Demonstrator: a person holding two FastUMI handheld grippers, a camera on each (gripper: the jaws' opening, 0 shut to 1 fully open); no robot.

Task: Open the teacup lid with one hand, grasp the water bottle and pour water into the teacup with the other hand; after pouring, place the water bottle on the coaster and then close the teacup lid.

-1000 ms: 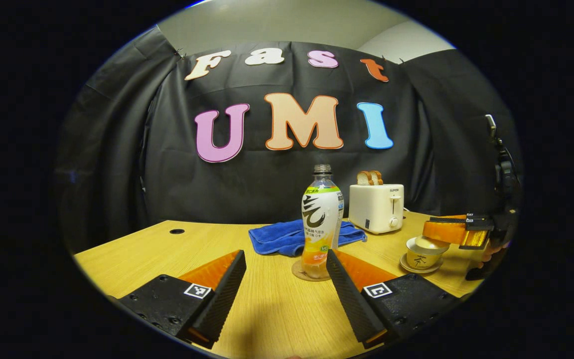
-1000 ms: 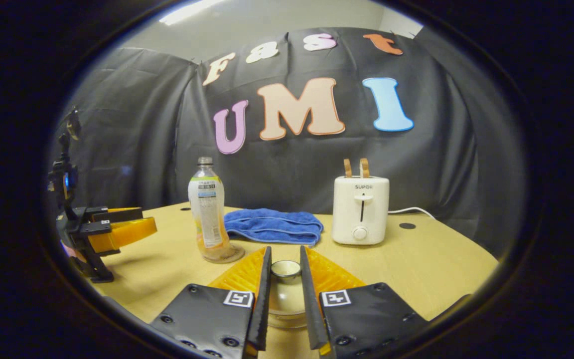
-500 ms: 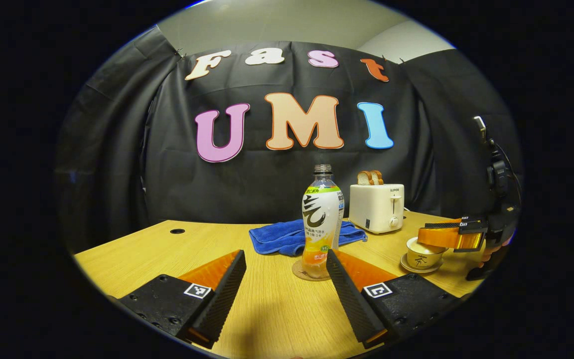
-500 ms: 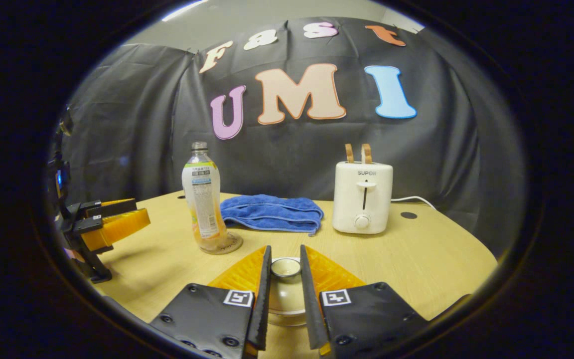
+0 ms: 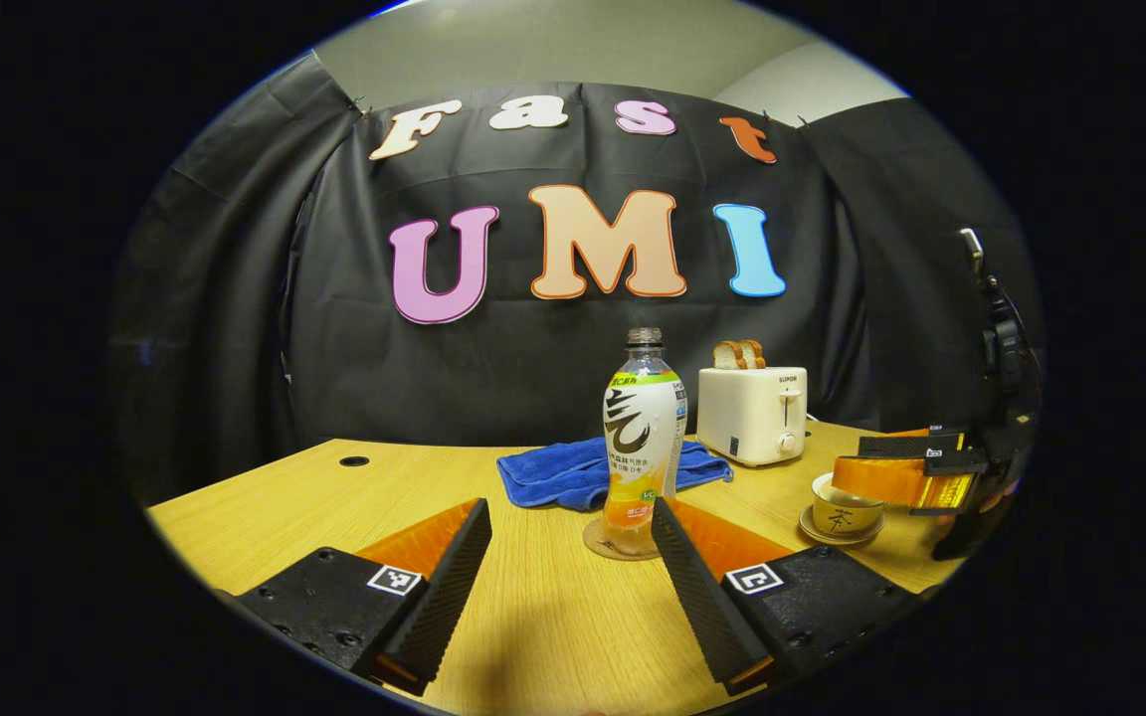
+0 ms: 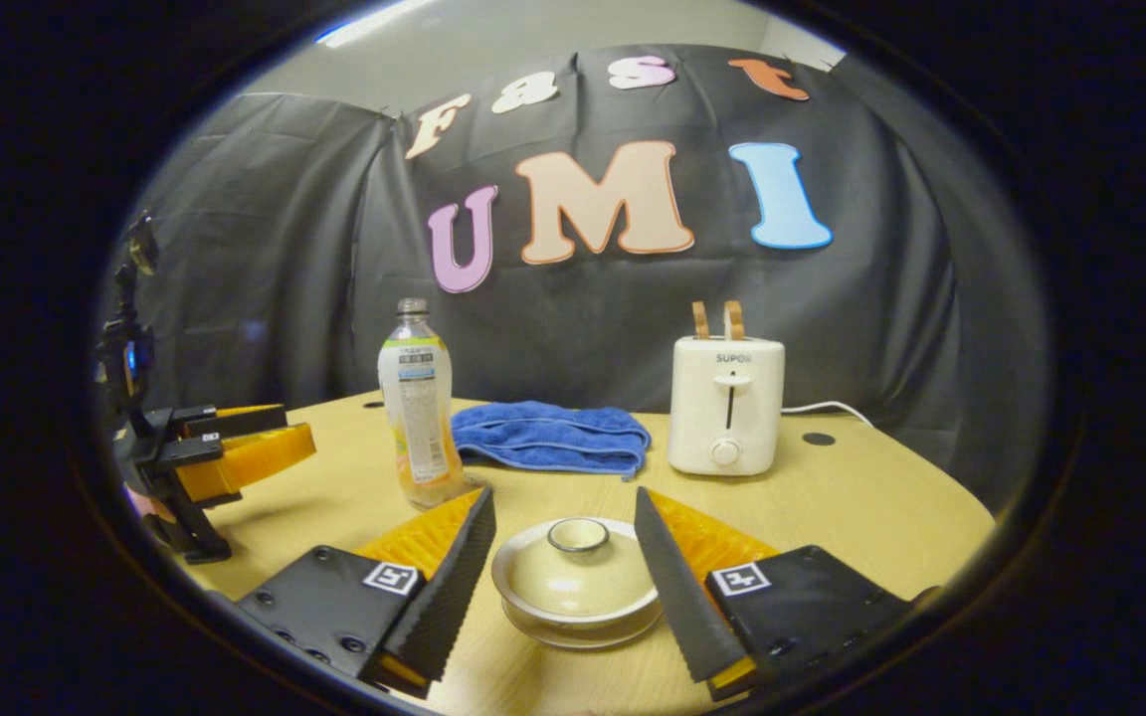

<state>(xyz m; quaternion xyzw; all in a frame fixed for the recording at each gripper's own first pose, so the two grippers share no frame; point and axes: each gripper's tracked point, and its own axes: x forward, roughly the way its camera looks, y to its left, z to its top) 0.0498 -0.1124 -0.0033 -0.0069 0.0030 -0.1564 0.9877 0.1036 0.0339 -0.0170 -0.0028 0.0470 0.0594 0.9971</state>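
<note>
1. Teacup (image 5: 844,516) low at the right of the left gripper view, seated on its saucer (image 5: 837,537) on the wooden table (image 5: 334,497), partly covered by the right gripper (image 5: 896,477) reaching in from the right edge.
2. Water bottle (image 5: 643,438) just right of centre in the same view, upright on a round coaster (image 5: 598,544), cap off, orange drink low inside.
3. Behind the bottle, a folded blue towel (image 5: 573,472); right of that, a white toaster (image 5: 752,413) with two bread slices (image 5: 738,353) poking from the slots.
4. Left gripper (image 5: 573,552) at the bottom of this view, spread wide, holding nothing, right finger overlapping the bottle's base in the picture; contact impossible to tell.
5. In the right gripper view, teacup (image 6: 578,622) at bottom centre, lid (image 6: 576,572) seated on it with the knob ring up.
6. Right gripper (image 6: 566,577) released and wide apart, one finger on each side of the lid, neither touching it.
7. Water bottle (image 6: 421,418) left of centre, upright, with the blue towel (image 6: 553,438) to its right and the toaster (image 6: 728,408) further right, cord trailing off toward the right.
8. Left gripper (image 6: 235,457) at the left edge of this view, above the table, well apart from the bottle.
</note>
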